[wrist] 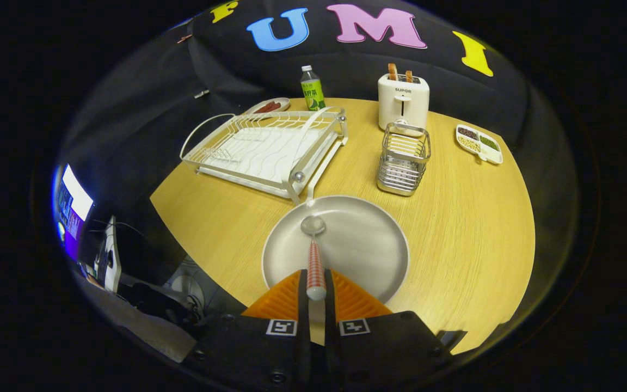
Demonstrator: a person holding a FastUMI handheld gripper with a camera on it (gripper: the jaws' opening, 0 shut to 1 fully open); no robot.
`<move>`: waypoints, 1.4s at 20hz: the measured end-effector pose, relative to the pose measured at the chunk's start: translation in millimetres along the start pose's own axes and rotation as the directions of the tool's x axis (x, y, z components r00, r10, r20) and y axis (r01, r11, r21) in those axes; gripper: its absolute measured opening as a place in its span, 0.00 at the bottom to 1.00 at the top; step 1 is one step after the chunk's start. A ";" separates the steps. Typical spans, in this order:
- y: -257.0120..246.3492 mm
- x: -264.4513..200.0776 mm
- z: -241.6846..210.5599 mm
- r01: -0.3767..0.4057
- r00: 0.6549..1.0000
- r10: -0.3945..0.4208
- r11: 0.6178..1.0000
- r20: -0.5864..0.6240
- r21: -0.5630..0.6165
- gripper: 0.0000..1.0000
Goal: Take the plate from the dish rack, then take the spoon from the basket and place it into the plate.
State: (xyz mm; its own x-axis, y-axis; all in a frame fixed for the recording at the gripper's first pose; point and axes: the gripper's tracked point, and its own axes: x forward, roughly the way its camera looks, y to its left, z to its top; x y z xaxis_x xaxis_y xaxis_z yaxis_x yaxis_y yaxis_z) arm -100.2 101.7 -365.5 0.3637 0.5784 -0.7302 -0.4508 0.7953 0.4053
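Observation:
A round grey plate lies on the wooden table, just ahead of my fingers. My gripper is shut on the spoon, both fingers pressing its checked handle. The spoon points forward over the plate, its metal bowl above the plate's far middle. Whether the bowl touches the plate I cannot tell. The white dish rack stands beyond the plate to the left, with nothing in it. The wire basket stands beyond the plate to the right.
A white toaster with two slices stands behind the basket. A green-labelled bottle and a small dish are behind the rack. A divided snack tray lies at the far right. A monitor sits off the table's left.

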 end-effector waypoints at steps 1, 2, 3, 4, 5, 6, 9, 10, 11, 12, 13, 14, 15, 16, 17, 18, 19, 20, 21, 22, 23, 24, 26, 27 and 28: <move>-3.0 2.3 -4.1 0.018 1.000 -0.018 1.000 -0.010 -0.013 0.15; -7.2 3.8 -8.5 0.033 0.999 -0.033 0.999 -0.022 -0.019 0.17; -11.0 5.4 -13.8 0.045 0.998 -0.046 0.999 -0.037 -0.014 0.17; -13.6 7.0 -18.7 0.058 0.997 -0.058 0.998 -0.048 -0.006 0.18; -15.3 8.2 -21.8 0.071 0.996 -0.071 0.997 -0.055 0.001 0.19; -17.5 9.5 -23.7 0.082 0.995 -0.082 0.997 -0.059 0.009 0.19; -22.8 14.1 -28.8 0.113 0.991 -0.111 0.993 -0.075 0.024 0.22; -23.5 14.2 -28.8 0.124 0.990 -0.121 0.992 -0.074 0.029 0.26; -23.5 14.0 -27.9 0.132 0.989 -0.129 0.991 -0.072 0.037 0.27; -23.4 14.5 -25.9 0.135 0.989 -0.131 0.990 -0.069 0.050 0.30; -20.8 14.1 -25.2 0.134 0.989 -0.130 0.989 -0.065 0.065 0.32; -19.6 12.9 -22.9 0.136 0.990 -0.131 0.988 -0.060 0.076 0.36; -20.6 11.3 -20.8 0.142 0.989 -0.138 0.987 -0.054 0.081 0.41; -19.9 10.0 -18.1 0.142 0.989 -0.139 0.986 -0.049 0.084 0.51; -19.3 9.4 -16.8 0.148 0.988 -0.145 0.985 -0.044 0.085 0.61; -19.6 7.1 -13.5 0.154 0.988 -0.151 0.985 -0.036 0.084 0.78; -19.3 5.9 -10.0 0.160 0.987 -0.159 0.983 -0.028 0.086 0.83; -18.3 2.9 -5.0 0.166 0.986 -0.165 0.982 -0.015 0.090 0.91; -17.9 -0.6 0.9 0.171 0.985 -0.172 0.981 0.003 0.095 0.95; -16.8 -5.5 8.0 0.178 0.983 -0.181 0.979 0.022 0.099 0.98; -15.0 -11.5 16.1 0.183 0.981 -0.188 0.978 0.045 0.103 0.98; -13.9 -18.4 26.6 0.190 0.978 -0.198 0.976 0.072 0.102 0.98; -14.0 -36.0 51.6 0.214 0.965 -0.226 0.972 0.134 0.094 0.98; -14.4 -46.0 65.8 0.228 0.956 -0.240 0.970 0.169 0.088 0.98; -14.2 -56.4 81.3 0.240 0.945 -0.253 0.967 0.208 0.086 0.98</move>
State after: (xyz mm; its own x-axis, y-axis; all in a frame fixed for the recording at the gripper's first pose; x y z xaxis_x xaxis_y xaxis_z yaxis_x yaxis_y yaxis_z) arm -48.1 72.6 -285.3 0.6268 0.3834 -0.6783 -0.2788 0.9233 0.2642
